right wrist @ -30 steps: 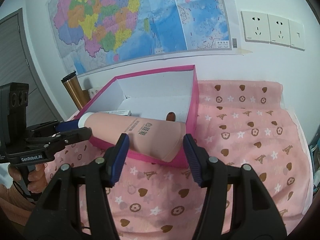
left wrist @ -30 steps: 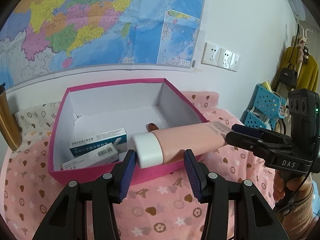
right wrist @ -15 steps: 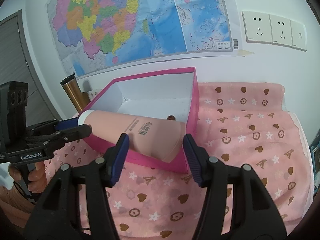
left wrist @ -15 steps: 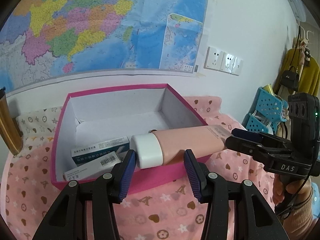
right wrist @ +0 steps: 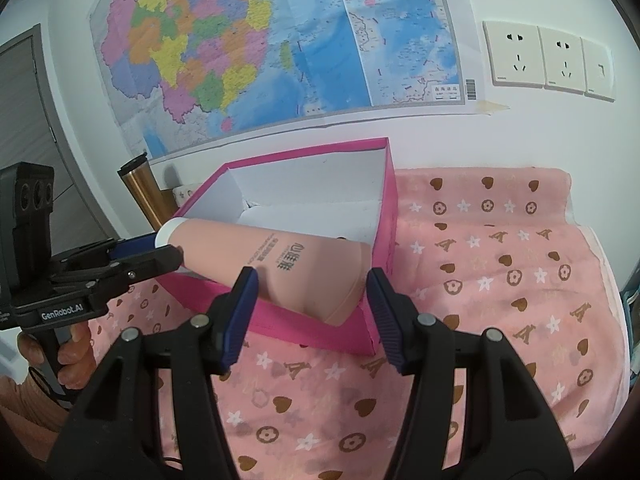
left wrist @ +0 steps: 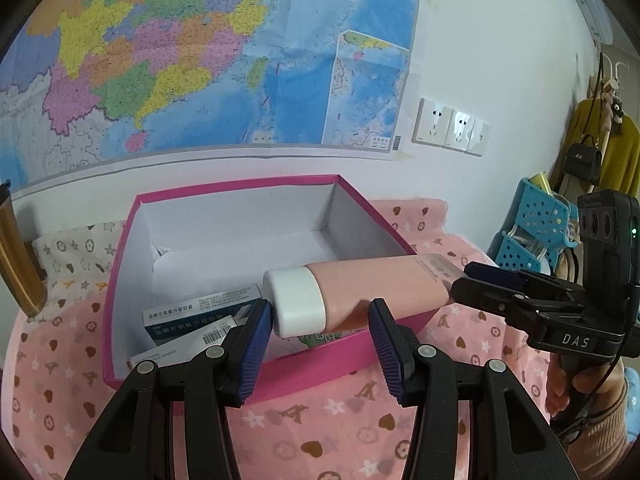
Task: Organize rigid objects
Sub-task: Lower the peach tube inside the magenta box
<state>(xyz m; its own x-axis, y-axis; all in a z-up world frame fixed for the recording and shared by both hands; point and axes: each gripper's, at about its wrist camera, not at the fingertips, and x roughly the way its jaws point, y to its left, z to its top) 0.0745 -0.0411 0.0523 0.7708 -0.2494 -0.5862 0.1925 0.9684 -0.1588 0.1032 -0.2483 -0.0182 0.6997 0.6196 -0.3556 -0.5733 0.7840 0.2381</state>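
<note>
Tube (left wrist: 380, 288): peach body, white cap (left wrist: 296, 304), in the air and roughly level over the near right corner of the pink box (left wrist: 240, 184). It touches neither the box floor nor, as far as I can see, the rim.

Long axis runs straight from one gripper to the other and cuts that corner diagonally. The cap end is over the box interior. The flat tail end sticks out past the right wall, over the cloth (right wrist: 480, 280).

Right gripper (right wrist: 312, 284): clamped across the wide tail end. The tube fills the gap pad to pad, so this is the carrying grip.

Left gripper (left wrist: 318, 310): jaws partly apart and straddling the cap. One pad sits against the cap's side. Can't tell if the other pad makes contact, so can't call it a grip.

Inside the box: two medicine cartons (left wrist: 200, 312) stacked in the near left corner, just beside and below the cap. The floor behind them, toward the back wall, is bare. The box sits toward the back edge of the table, near the wall, with a gold flask (right wrist: 140, 192) off its left side.

My read on the key relation: the tail overhangs the rim, so a straight drop would land the tube on the right wall. The right hand needs to carry its end inward over the bare floor, swinging the axis parallel to the front wall. The cap end is already inside and only has to clear the cartons.
</note>
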